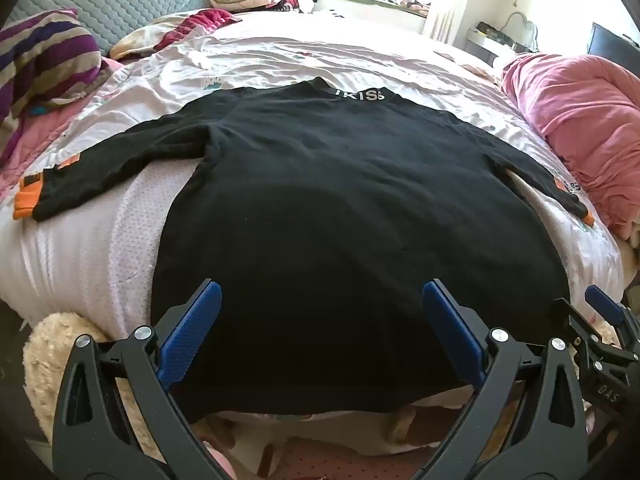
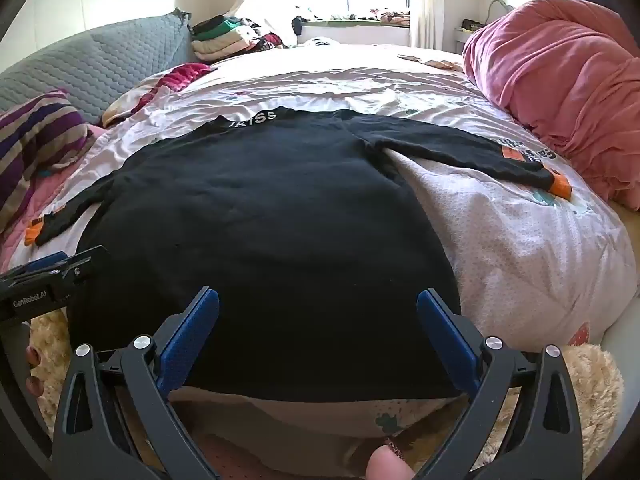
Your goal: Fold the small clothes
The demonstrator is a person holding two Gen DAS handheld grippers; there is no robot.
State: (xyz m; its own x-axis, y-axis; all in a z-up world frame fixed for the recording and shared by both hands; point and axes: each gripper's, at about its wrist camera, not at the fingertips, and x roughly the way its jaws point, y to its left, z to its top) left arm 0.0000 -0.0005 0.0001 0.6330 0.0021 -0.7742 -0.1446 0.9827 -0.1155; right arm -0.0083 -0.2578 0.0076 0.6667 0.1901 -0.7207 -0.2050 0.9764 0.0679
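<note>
A black long-sleeved shirt (image 1: 320,184) lies spread flat on the bed, its lettered collar (image 1: 360,95) at the far side. Its sleeves reach out to both sides and end in orange cuffs (image 1: 26,200). My left gripper (image 1: 321,285) hovers open over the near hem, toward the shirt's left half, with nothing between its blue pads (image 1: 192,332). In the right wrist view the same shirt (image 2: 260,220) fills the middle. My right gripper (image 2: 318,293) stands open above the hem's right half. Each gripper shows at the edge of the other's view: the right gripper (image 1: 584,306) and the left gripper (image 2: 68,260).
A pink blanket heap (image 2: 560,92) sits on the bed's right side, and a striped pillow (image 1: 44,64) lies on the left. Folded clothes (image 2: 224,38) are stacked at the far end by a grey quilted cushion (image 2: 100,68). A cream fluffy rug (image 2: 592,392) lies below the near bed edge.
</note>
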